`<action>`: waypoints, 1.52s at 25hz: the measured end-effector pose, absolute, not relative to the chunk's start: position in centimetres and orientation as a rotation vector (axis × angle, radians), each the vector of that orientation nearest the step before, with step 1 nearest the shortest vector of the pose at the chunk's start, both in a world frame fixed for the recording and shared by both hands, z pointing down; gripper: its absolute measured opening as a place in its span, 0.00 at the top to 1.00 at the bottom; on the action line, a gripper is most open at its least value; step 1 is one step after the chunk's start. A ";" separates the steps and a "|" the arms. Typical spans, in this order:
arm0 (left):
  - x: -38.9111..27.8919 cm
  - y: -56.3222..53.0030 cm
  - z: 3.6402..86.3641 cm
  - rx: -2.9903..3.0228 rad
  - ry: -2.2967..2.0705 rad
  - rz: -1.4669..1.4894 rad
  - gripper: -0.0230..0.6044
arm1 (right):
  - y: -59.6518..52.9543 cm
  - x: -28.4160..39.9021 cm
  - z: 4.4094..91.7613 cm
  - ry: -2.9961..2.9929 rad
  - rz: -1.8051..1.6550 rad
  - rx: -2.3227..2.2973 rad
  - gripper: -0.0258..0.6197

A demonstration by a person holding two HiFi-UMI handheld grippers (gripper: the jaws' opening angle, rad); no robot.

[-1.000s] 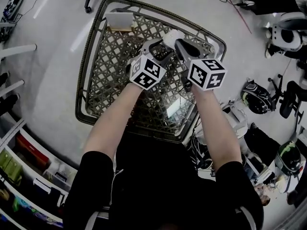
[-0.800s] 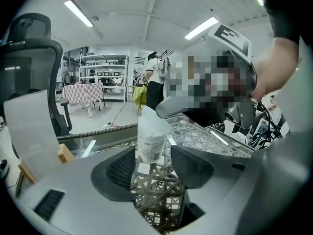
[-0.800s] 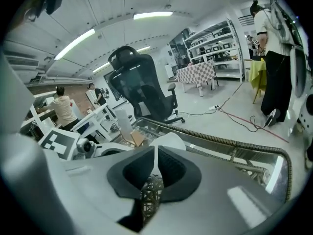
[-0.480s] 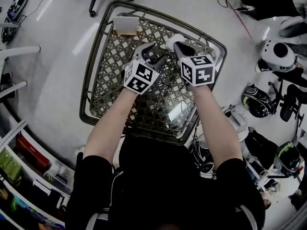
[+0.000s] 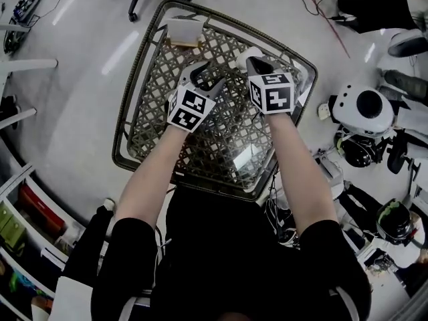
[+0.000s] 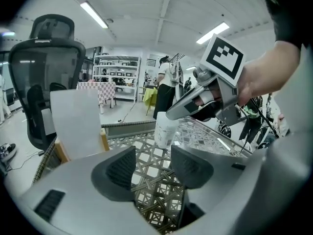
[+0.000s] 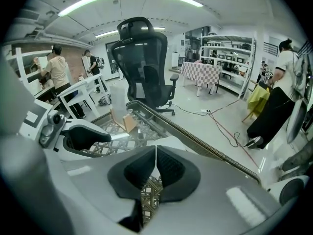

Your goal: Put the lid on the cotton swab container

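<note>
The cotton swab container (image 6: 166, 129), a small white translucent tub, stands upright on the woven glass-topped table (image 5: 144, 112) near its far right side. In the head view only a white bit of the container (image 5: 242, 55) shows. My right gripper (image 5: 252, 63) hangs just over the container's top, its tip (image 6: 169, 115) touching or nearly touching it. In the right gripper view the right gripper (image 7: 155, 153) is shut, pads meeting, with no lid visible between them. My left gripper (image 6: 151, 155) is open and empty, a short way left of the container (image 5: 202, 80).
A white card in a wooden holder (image 5: 185, 32) stands at the table's far edge (image 6: 78, 124). A black office chair (image 7: 144, 58) sits on the floor beyond the table. Helmets and gear (image 5: 368, 112) lie on the floor to the right. People stand by distant shelves (image 6: 166, 82).
Both grippers have shifted slightly toward the table's far side. The left gripper has drawn a little away from the right one. The right gripper stays shut over the container.
</note>
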State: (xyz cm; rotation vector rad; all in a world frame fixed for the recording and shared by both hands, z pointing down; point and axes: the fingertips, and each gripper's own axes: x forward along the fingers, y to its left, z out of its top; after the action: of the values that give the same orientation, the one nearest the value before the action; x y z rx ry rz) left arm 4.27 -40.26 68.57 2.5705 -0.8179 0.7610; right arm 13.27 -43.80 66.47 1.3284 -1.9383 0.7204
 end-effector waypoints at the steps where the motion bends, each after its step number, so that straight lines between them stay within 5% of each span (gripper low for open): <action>1: 4.0 -40.2 68.4 2.568 -0.823 0.754 0.60 | -43.8 13.3 66.4 -1.932 0.725 1.337 0.93; 10: 2.7 -39.2 65.1 2.576 -0.846 0.708 0.60 | -43.9 13.6 65.6 -1.990 0.915 1.402 0.94; 38: 0.1 -28.1 45.3 2.631 -1.054 0.564 0.77 | -25.8 21.9 38.4 -2.564 0.586 1.741 0.95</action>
State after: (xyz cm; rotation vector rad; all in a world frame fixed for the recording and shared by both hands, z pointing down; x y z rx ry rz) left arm 0.15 -28.15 45.34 2.6312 -1.0535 0.5635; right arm 21.93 -25.85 38.38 1.7408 -2.5637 0.5858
